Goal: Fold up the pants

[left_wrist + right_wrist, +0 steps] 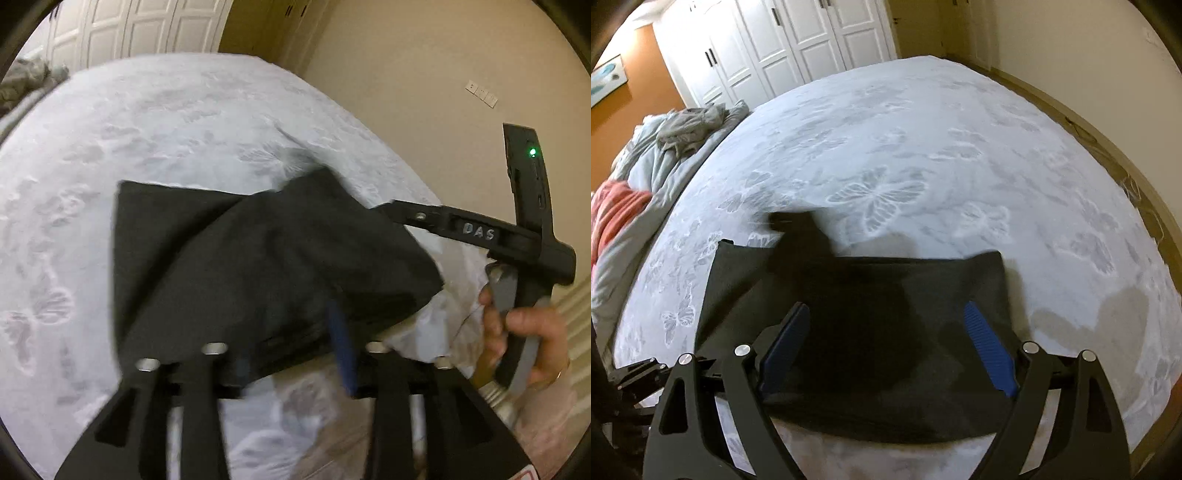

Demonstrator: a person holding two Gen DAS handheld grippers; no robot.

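The black pants lie folded on the white butterfly bedspread. In the left wrist view my left gripper hangs over their near edge; one blue pad shows, the other is hidden by cloth, and a fold of the pants is lifted. The right gripper's body reaches in from the right, its tips hidden behind the raised fold. In the right wrist view my right gripper is open, its blue pads spread wide above the pants.
A heap of grey and orange bedding lies at the bed's left side. White wardrobe doors stand behind the bed. A beige wall runs along the right. The bedspread stretches far beyond the pants.
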